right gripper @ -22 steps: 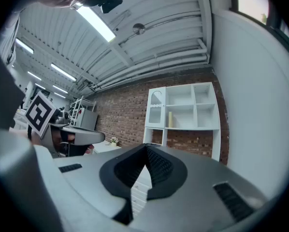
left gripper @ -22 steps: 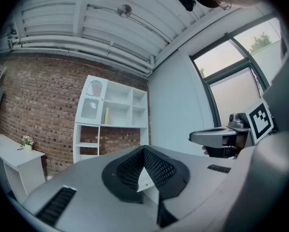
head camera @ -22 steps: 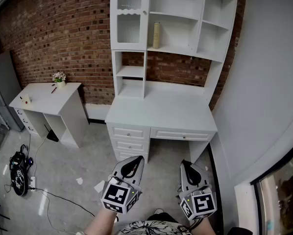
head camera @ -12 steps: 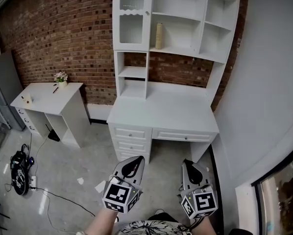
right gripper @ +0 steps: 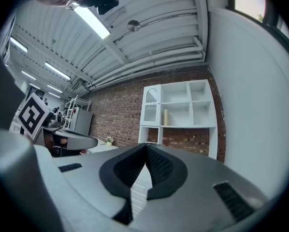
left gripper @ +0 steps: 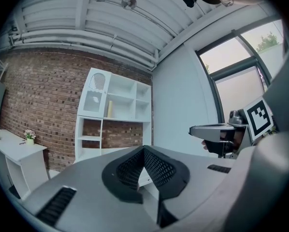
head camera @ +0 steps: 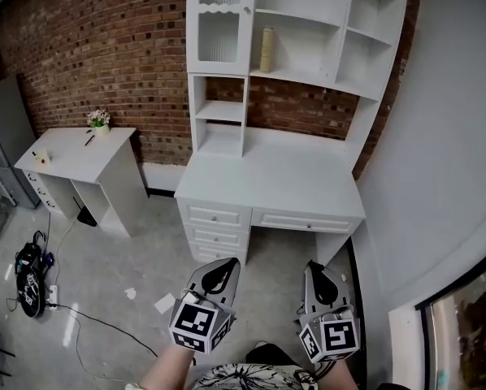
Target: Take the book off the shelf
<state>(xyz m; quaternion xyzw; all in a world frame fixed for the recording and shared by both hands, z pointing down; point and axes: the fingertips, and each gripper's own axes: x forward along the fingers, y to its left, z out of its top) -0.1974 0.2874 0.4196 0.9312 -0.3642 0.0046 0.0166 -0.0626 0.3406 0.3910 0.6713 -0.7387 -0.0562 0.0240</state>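
**Change since the earlier frames.** The shelf unit (head camera: 308, 23) has slid up in the head view, so its top edge is now cropped. The white worktop (head camera: 275, 181) fills a little more of the picture. Both tools sit in the same place at the bottom edge.

**Head view.**
- Book (head camera: 267, 49): pale, standing upright with its long axis vertical. It is in the open upper compartment just right of the glass-door cupboard, near that compartment's left wall.
- Left hand-held gripper (head camera: 220, 271) and right hand-held gripper (head camera: 318, 276): low, over the floor in front of the drawers, tips pointing at the unit.
- The book lies ahead of and above both, across the whole worktop and well apart from them.
- It falls roughly between the two, so I judge neither hand clearly nearer.
- A small side table (head camera: 72, 153) with a flower pot (head camera: 98, 120) stands off to the left.

**Left gripper view.**
- The pads meet at the tip with nothing held between them.
- The book (left gripper: 109, 108) appears far off, up and left of the jaw line.
- The other tool shows at the right edge.

**Right gripper view.**
- The jaws are drawn together at the tip, with nothing in them.
- The book (right gripper: 166, 117) shows above and slightly right of the jaw line, distant and upright.

**Judgement.** The approach has hardly started. The reach must go forward and up, and either tool must open before it can meet the narrow upright spine.
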